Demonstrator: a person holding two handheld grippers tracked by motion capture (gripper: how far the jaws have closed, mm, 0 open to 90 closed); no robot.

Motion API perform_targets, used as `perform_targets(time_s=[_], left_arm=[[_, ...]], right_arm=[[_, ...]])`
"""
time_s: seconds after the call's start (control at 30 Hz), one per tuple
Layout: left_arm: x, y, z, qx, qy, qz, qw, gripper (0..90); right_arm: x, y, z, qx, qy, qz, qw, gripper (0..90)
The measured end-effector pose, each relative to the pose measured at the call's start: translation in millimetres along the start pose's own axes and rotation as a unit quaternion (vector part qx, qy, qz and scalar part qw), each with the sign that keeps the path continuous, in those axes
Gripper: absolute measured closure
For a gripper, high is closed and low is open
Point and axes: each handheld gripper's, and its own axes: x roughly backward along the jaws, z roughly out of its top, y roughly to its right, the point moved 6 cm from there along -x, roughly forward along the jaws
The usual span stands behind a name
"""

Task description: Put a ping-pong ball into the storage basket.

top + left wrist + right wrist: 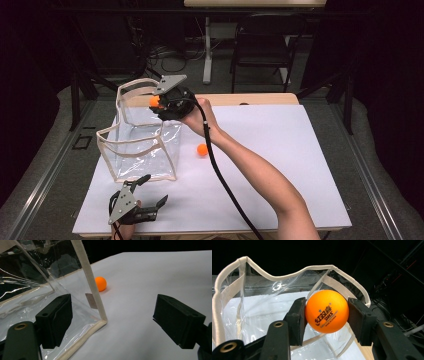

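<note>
Orange against the clear plastic, the ping-pong ball [154, 101] you carry sits in your right gripper [161, 103] at the far rim of the transparent bag [142, 135], seen from the high view. A second orange ball [202, 149] lies on the white table [280, 150] just beside the bag's right wall. Your left gripper [150, 192] rests low near the bag's near corner, jaws spread, holding nothing. If you let go too close to the soft rim, the ball could strike the cream trim and bounce outside.

From the left gripper view, the wide-open jaws straddle the bag's corner seam [92, 287] without pinching it, and the loose ball [100, 283] waits beyond. Nothing steadies the bag, so a nudge from your right hand could slide or fold it.

From the right gripper view, both pads clamp the printed ball [327, 311] at its widest, above the sagging opening [287, 275]. That rim droops unevenly; you risk a miss unless you release well over the interior.
</note>
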Motion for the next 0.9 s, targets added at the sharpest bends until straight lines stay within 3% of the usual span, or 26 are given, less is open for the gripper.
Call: perform_targets(time_s=[0.9], left_arm=[[0.7, 0.2, 0.1, -0.001, -0.001, -0.001, 1.0000, 15.6]], right_arm=[[-12.9, -13.3, -0.2, -0.001, -0.010, 0.018, 0.9998, 50.6]])
